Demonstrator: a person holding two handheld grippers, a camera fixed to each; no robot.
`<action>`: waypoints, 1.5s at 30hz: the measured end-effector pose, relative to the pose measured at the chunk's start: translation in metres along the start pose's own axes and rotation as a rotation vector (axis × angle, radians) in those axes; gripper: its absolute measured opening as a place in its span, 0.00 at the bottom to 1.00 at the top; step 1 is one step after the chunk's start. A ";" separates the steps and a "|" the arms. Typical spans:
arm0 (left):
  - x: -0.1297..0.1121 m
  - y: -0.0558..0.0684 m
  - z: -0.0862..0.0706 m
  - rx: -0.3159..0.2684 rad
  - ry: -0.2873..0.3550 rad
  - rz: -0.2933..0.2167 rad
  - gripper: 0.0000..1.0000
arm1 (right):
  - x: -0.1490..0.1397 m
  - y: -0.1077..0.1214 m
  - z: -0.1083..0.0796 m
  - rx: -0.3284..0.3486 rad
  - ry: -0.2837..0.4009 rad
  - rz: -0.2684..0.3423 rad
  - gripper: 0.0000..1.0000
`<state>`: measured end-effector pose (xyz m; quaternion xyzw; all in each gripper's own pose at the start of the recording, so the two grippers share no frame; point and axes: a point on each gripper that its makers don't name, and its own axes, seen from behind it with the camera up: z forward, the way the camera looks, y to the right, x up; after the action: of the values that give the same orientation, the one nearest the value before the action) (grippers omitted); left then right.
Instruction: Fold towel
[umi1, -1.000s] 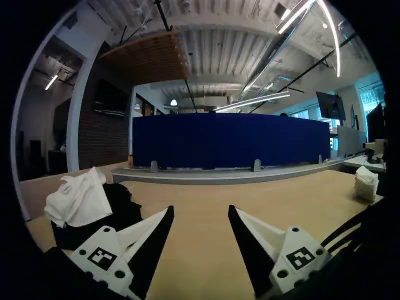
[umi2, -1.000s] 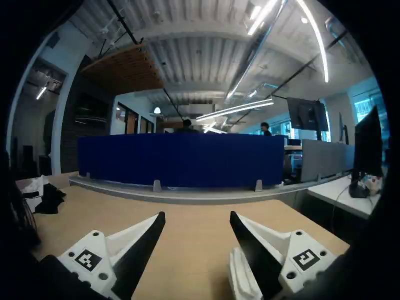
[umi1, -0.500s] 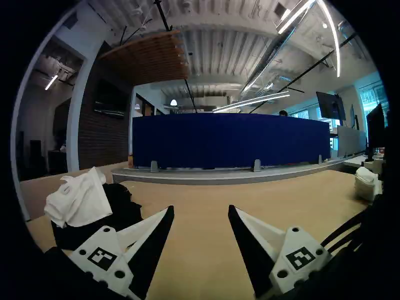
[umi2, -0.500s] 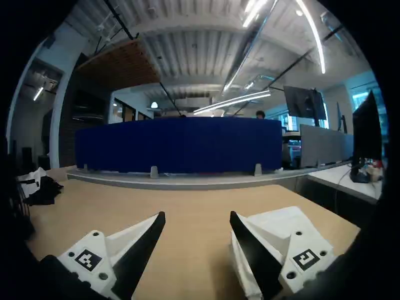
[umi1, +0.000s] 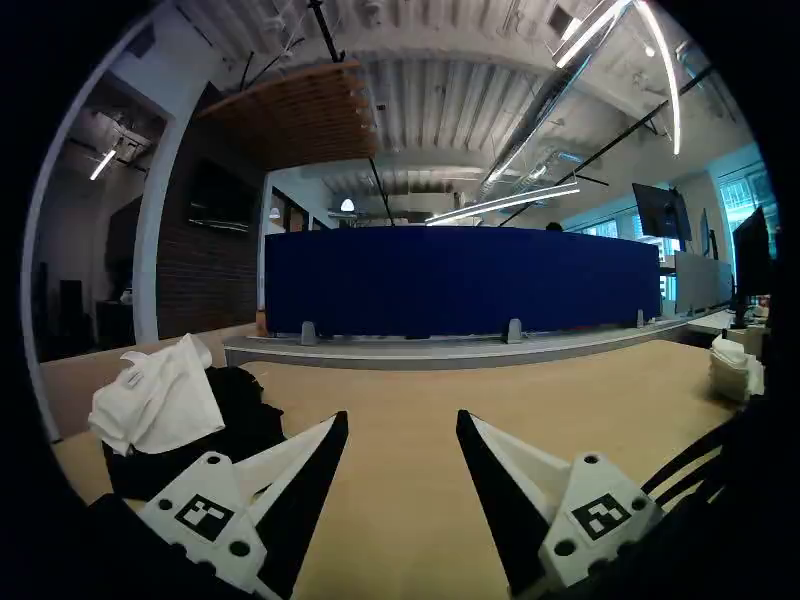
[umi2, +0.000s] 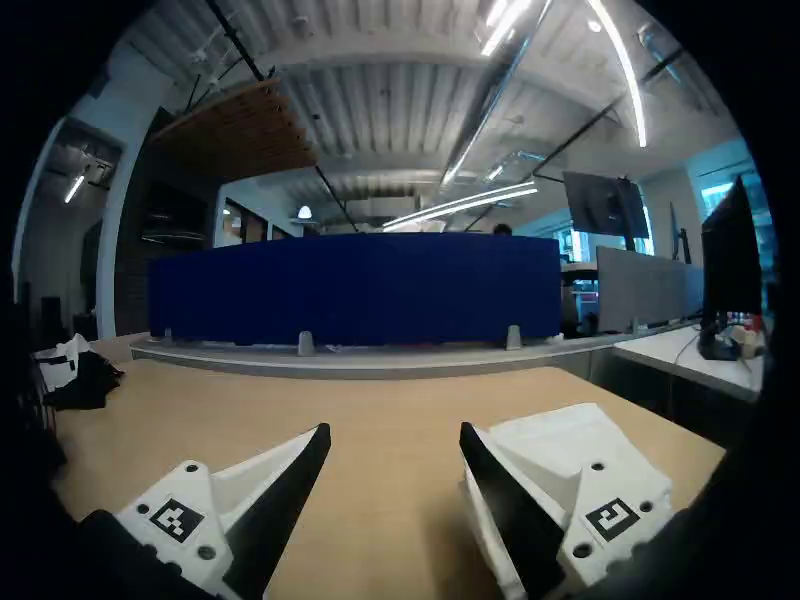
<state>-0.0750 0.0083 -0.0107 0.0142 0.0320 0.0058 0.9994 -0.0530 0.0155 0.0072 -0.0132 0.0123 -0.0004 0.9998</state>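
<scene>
In the left gripper view, a crumpled white towel (umi1: 155, 400) lies on a black cloth (umi1: 245, 420) at the near left of the wooden table (umi1: 560, 390). My left gripper (umi1: 400, 420) hovers open just right of them, with nothing between its fingers. A stack of folded white towels (umi1: 735, 365) sits at the table's far right edge. In the right gripper view, that folded white stack (umi2: 560, 440) lies close by, partly behind the right finger. My right gripper (umi2: 393, 432) is open and empty, low over the table (umi2: 380, 400). The white and black pile (umi2: 70, 372) is far to the left.
A blue partition (umi1: 460, 280) on a grey rail closes off the table's far side. Desks with monitors (umi2: 728, 270) stand beyond the right edge. Bare tabletop stretches between the pile and the folded stack.
In the right gripper view the folded white stack has come further into sight beside the right finger, and the background has shifted slightly. The left gripper view is almost unchanged.
</scene>
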 end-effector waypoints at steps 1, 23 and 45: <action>0.000 0.000 0.000 0.000 0.000 0.000 0.80 | -0.001 -0.001 0.000 0.002 0.001 -0.002 1.00; 0.000 0.000 0.000 0.000 0.000 0.000 0.80 | -0.013 -0.004 0.002 0.002 -0.011 0.003 1.00; 0.000 -0.001 0.001 0.000 0.000 0.000 0.80 | -0.012 -0.014 -0.002 0.002 0.001 -0.016 1.00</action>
<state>-0.0745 0.0077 -0.0101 0.0142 0.0322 0.0057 0.9994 -0.0648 0.0016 0.0055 -0.0124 0.0129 -0.0084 0.9998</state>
